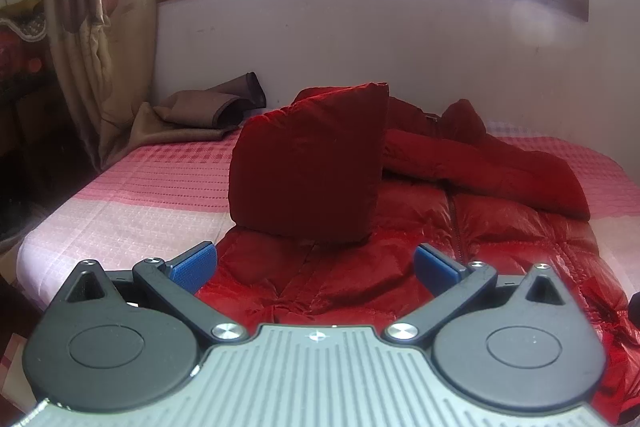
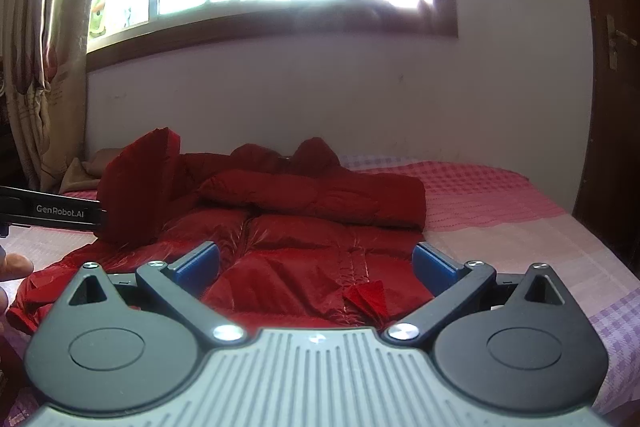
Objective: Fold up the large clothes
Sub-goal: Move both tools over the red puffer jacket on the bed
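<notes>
Red puffer coat (image 1: pixel 360 259) lies lengthwise toward the wall, both tongs (image 1: pixel 316 265) (image 2: pixel 316 265) wide open, empty.

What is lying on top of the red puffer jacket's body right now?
Both sleeves are folded onto the red puffer jacket: the right sleeve lies flat across the chest, and the left sleeve stands puffed up. They hide the upper zipper; the bedspread beneath the jacket is covered.

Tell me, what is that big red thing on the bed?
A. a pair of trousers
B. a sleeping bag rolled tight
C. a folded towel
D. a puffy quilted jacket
D: the red jacket lies spread on the pink bed cover, showing quilted panels, a front zip and a sleeve folded across its chest.
</notes>
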